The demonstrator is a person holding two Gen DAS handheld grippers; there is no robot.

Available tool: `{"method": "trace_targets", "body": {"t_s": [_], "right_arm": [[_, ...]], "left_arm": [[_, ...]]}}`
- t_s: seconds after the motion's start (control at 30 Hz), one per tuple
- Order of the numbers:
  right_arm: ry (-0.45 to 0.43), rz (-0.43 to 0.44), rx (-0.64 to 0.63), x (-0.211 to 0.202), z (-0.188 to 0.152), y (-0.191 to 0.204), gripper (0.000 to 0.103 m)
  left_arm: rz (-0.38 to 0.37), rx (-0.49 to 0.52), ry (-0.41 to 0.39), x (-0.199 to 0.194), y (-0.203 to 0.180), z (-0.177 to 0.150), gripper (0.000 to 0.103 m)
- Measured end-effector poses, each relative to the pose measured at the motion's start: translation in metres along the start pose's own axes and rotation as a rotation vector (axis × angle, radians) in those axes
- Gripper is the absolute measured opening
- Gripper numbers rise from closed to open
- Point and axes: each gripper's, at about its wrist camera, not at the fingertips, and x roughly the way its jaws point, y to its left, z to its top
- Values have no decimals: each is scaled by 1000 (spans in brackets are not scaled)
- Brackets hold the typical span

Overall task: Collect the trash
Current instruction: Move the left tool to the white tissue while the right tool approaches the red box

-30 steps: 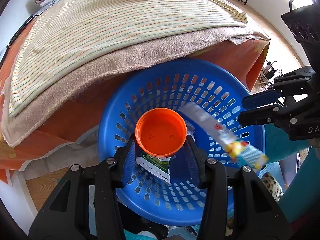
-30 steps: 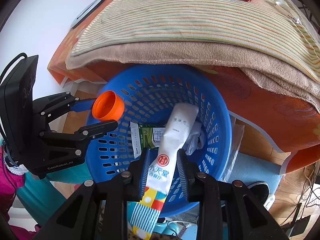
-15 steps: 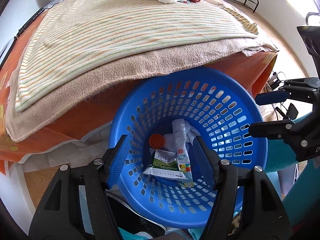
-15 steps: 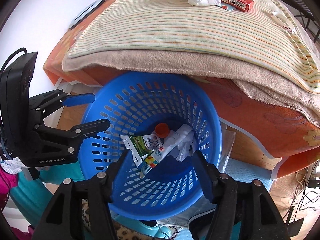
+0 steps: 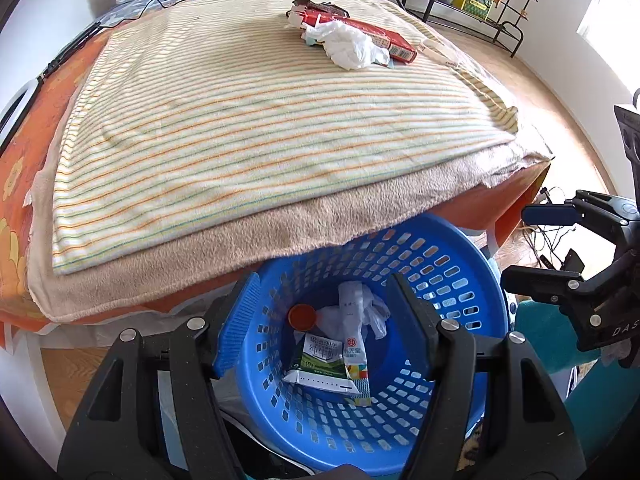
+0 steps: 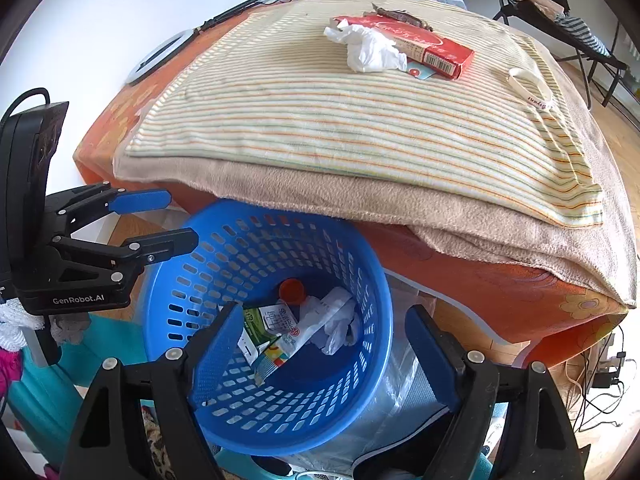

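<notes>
Left tool (image 5: 324, 320) hangs released, nothing between its fingers. Below, blue basket (image 5: 472, 264) holds an orange cap (image 5: 302, 317), wrappers (image 5: 324, 360) and tissue. Right tool (image 6: 316, 352), jaws opening, carries nothing.

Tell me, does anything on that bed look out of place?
Yes. A crumpled white tissue, a red box and a wrapper lie together on the striped blanket, though other trash already sits in the blue basket below.
</notes>
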Motion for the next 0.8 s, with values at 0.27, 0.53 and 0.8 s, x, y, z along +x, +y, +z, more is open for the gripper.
{"method": "trace_targets", "body": {"t_s": [0.27, 0.53, 0.8], "right_arm": [[-123, -40, 49, -33, 22, -26, 94], [-252, -115, 61, -67, 62, -66, 99], [-307, -146, 214, -82, 102, -136, 99]], "left_arm": [[-42, -41, -40, -8, -2, 40, 67], [-68, -19, -60, -5, -18, 73, 67], [-78, -19, -70, 9, -26, 109, 67]]}}
